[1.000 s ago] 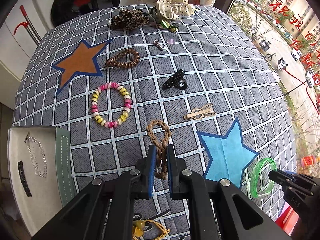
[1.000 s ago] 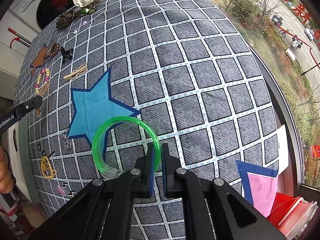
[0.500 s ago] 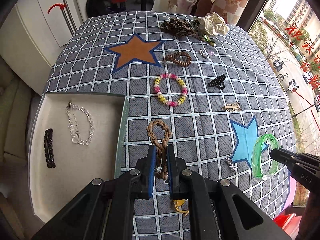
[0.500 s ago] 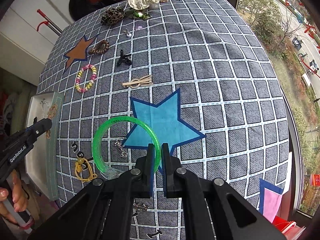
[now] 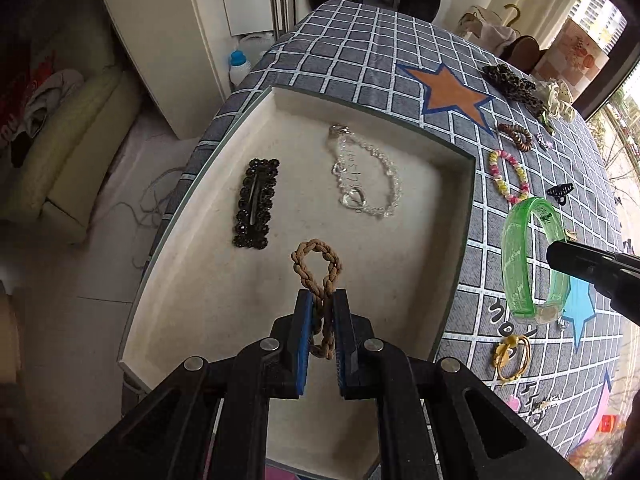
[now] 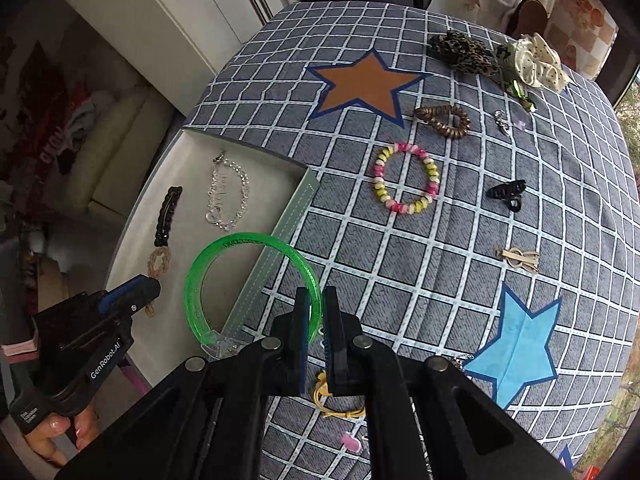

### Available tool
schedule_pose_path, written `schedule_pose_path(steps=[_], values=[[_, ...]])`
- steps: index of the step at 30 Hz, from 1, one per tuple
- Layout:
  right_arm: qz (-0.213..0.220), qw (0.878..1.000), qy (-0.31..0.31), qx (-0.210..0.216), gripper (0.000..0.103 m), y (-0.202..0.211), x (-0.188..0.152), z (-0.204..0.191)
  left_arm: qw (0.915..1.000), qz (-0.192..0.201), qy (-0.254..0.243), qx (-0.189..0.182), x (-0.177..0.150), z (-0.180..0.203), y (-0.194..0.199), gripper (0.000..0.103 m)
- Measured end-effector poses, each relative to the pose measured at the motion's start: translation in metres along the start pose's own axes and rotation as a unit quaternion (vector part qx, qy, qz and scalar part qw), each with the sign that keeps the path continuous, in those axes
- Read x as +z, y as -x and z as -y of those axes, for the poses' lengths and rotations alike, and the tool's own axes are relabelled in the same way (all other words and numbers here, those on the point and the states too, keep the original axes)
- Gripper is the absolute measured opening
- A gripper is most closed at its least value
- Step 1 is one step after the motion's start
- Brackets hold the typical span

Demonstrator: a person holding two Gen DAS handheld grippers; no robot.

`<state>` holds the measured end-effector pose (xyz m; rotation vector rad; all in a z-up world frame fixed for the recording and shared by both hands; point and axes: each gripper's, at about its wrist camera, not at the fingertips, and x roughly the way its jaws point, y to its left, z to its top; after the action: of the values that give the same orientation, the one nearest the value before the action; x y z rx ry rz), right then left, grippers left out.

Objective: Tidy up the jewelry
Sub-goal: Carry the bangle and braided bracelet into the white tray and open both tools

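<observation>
Both our grippers have swung over the tray (image 5: 460, 216): left gripper (image 5: 322, 312) clamped on the braided cord loop (image 5: 316, 272), right gripper (image 6: 314, 316) clamped on the green bangle (image 6: 208, 264).

White lettering "GenRobot.AI" runs along the body of the left tongs (image 6: 150, 294).

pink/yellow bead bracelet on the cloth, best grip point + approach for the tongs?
The pink and yellow bead bracelet lies flat as an open ring on the tablecloth, apart from its neighbours. Probably best to come straight down and pinch one arc of beads, one finger inside the ring, one outside. The near arc looks easiest, since the brown coil tie sits beyond the far side.
</observation>
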<state>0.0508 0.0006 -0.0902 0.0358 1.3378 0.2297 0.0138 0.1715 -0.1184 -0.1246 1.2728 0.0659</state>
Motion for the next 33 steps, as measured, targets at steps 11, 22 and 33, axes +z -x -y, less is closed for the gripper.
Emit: schedule_pose_path(steps=[11, 22, 33], values=[[-0.053, 0.994, 0.090, 0.012, 0.007, -0.068, 0.038, -0.095, 0.9970, -0.018, 0.068, 0.033, -0.011, -0.062, -0.029, 0.018], [-0.087, 0.992, 0.092, -0.011, 0.007, -0.119, 0.039, -0.111, 0.9963, -0.016, 0.074, 0.042, -0.009, -0.077, -0.049, 0.018], [-0.064, 0.990, 0.114, -0.053, 0.007, -0.120, 0.055, -0.115, 0.9966, -0.008, 0.053, 0.063, 0.001, -0.071, -0.051, 0.018]])
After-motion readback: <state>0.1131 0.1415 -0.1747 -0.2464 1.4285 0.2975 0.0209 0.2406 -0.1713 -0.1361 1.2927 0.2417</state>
